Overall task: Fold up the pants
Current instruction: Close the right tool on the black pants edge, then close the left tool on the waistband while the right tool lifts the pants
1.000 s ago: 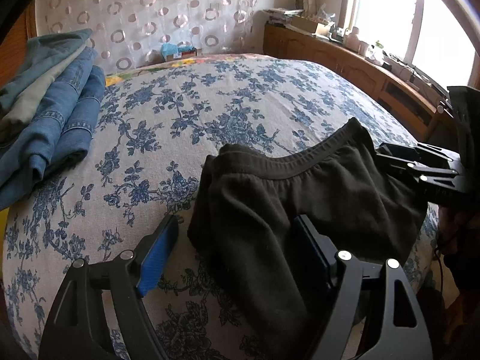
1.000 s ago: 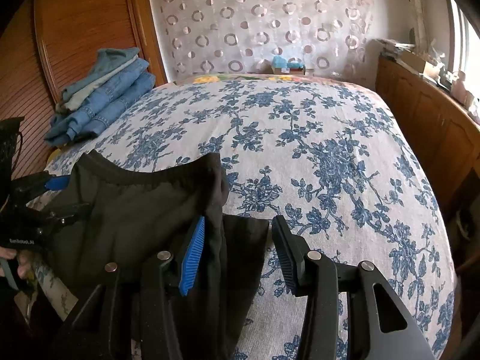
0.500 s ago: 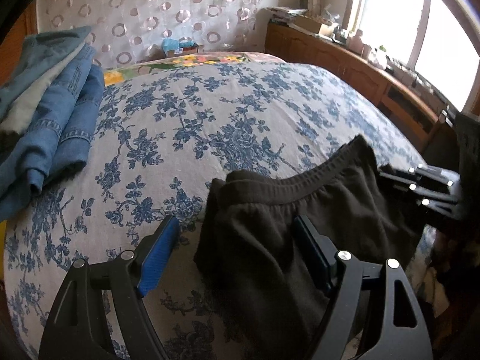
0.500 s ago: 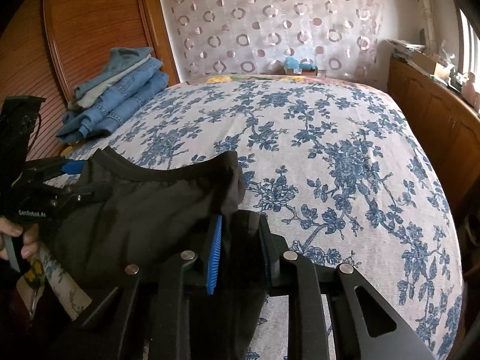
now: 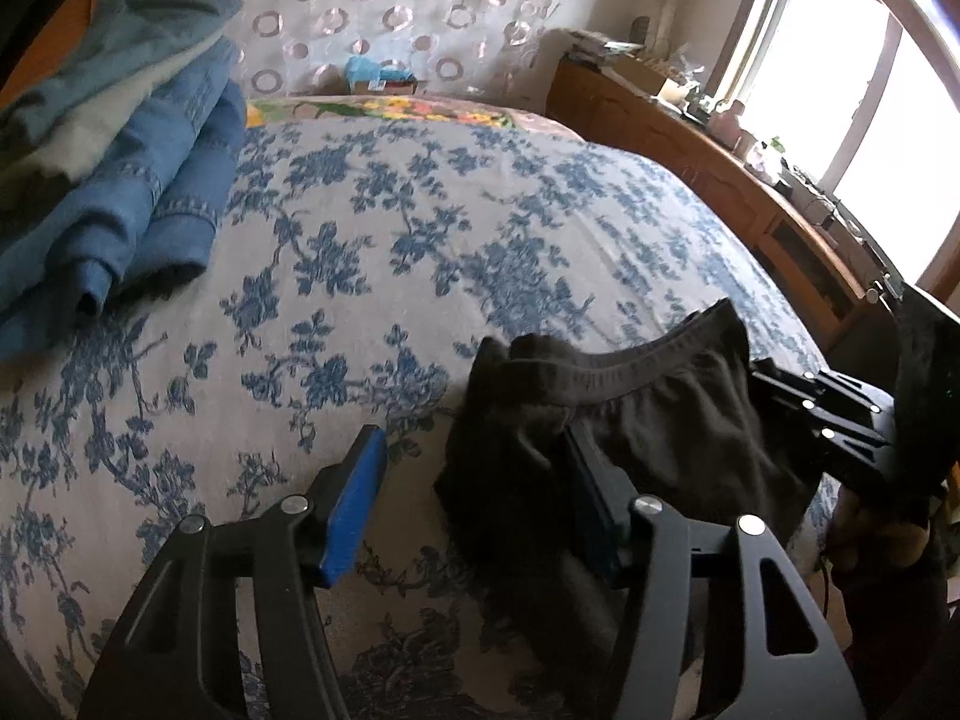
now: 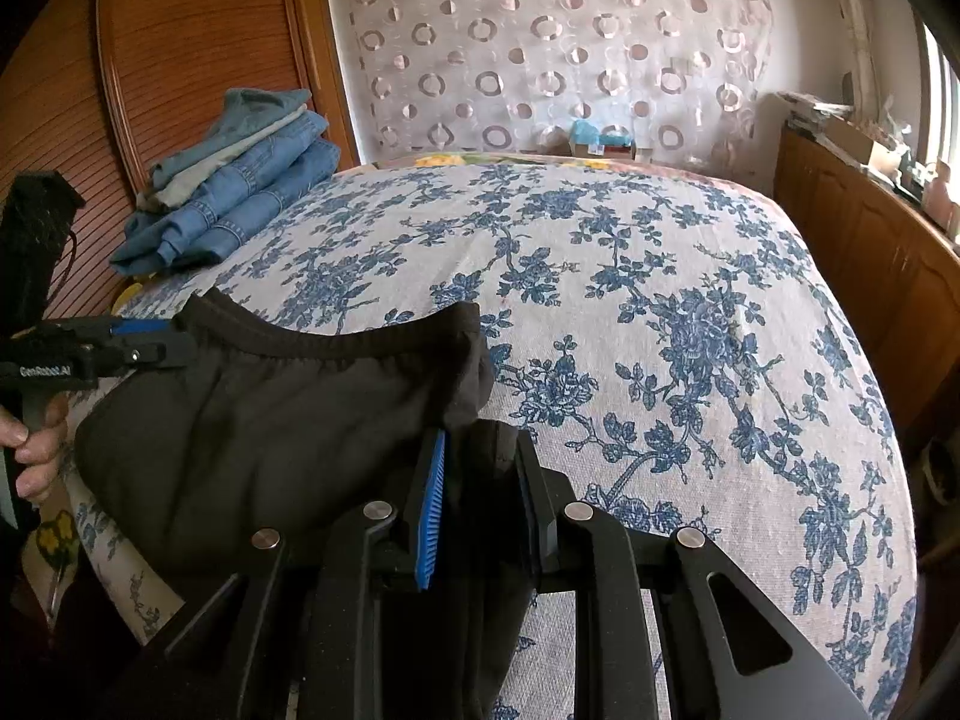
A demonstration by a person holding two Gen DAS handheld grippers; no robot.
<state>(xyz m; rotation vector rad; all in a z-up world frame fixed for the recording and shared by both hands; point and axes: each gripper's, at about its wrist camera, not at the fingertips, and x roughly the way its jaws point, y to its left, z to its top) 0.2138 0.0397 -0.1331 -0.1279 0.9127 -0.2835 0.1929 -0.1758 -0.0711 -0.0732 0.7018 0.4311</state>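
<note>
Black pants [image 5: 648, 438] lie at the near edge of the bed with the elastic waistband facing away from me; they also show in the right wrist view [image 6: 270, 420]. My left gripper [image 5: 474, 480] is open, its jaws straddling the left corner of the waistband, the right finger under the cloth. My right gripper [image 6: 480, 468] is shut on the right corner of the pants. In the left wrist view the right gripper [image 5: 834, 414] shows at the pants' right edge. In the right wrist view the left gripper [image 6: 144, 342] sits at the left corner.
The bed [image 6: 660, 276] has a blue floral cover. A pile of folded jeans [image 5: 114, 180] lies at the back left, also in the right wrist view [image 6: 240, 186]. A wooden cabinet [image 6: 870, 252] runs along the right side, a wooden headboard [image 6: 150, 60] on the left.
My right gripper has closed on the right corner of the pants. Both grippers have moved forward a little and the waistband has lifted and bunched.
</note>
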